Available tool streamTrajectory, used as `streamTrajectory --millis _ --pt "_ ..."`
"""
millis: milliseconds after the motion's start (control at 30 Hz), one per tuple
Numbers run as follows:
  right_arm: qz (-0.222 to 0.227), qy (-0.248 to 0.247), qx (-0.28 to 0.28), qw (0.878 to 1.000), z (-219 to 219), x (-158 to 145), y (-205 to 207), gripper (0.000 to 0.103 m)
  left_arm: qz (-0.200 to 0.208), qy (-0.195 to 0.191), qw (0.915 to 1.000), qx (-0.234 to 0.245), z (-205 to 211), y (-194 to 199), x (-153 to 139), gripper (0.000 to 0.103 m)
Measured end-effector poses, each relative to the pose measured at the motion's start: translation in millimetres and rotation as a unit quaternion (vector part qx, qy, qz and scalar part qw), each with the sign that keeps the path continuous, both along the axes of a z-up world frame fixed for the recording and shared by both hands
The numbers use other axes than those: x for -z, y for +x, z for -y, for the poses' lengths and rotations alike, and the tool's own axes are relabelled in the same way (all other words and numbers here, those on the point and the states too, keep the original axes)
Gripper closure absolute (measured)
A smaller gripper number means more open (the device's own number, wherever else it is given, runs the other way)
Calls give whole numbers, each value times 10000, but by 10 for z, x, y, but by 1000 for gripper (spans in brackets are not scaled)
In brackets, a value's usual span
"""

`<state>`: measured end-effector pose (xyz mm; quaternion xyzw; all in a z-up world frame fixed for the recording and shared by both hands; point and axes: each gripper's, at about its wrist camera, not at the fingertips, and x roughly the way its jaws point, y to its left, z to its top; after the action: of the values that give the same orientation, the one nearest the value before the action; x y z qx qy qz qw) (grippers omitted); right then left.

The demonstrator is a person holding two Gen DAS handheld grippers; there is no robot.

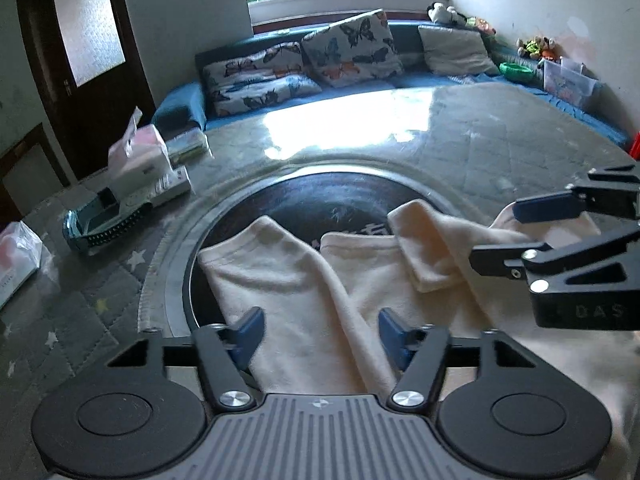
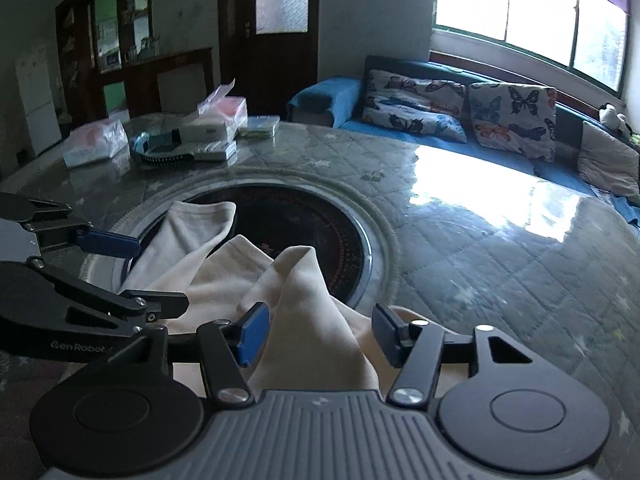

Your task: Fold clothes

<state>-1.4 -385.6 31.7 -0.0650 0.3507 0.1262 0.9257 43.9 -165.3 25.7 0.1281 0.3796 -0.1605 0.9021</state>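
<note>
Cream trousers (image 1: 304,304), one garment as far as I can tell, lie rumpled across the dark round inset (image 1: 304,200) of the glass-topped table (image 1: 500,132), the two leg ends pointing toward twelve o'clock in both my views. The cloth looks soft, light and limp; I judge it will sag and slide on the glossy glass, so it should be taken by a doubled edge or hem, not a flat span.

My left gripper (image 1: 320,334) stands half spread, a ridge of cloth rising between its blue pads (image 1: 248,332), which do not press on it. My right gripper (image 2: 318,334) is likewise half spread around a peaked fold; the pad at its nine o'clock side seems to brush the fabric, though I cannot tell for certain. Each is visible in the other's view, at three and nine o'clock.

Counted: two grippers, two leg ends showing, three butterfly cushions (image 1: 348,50) on the blue sofa (image 1: 180,104) at twelve o'clock. Several boxes and packets (image 1: 140,156) sit at ten o'clock, too blurred to number exactly.
</note>
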Motion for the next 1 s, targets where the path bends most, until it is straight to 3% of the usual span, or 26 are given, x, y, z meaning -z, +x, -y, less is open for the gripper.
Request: streamTrajectory --millis 200,233,300,767,1000 --pt "-232 -96 -150 9996 -57 163 132 80 -142 -268 9995 50 -118 0 50 87" --pt "-224 -35 -155 9996 -41 161 117 89 -122 -289 9995 55 -130 -14 44 89" --pt "-175 72 -133 9997 -1 133 70 94 -44 -303 9995 34 -141 -51 18 95" --pt "766 9 741 9943 662 -350 -729 96 532 -393 9958 -640 -666 -449 -269 99" --pt "994 -141 1342 9859 1036 -411 -1167 96 559 -387 9927 -997 -1069 -691 -301 100"
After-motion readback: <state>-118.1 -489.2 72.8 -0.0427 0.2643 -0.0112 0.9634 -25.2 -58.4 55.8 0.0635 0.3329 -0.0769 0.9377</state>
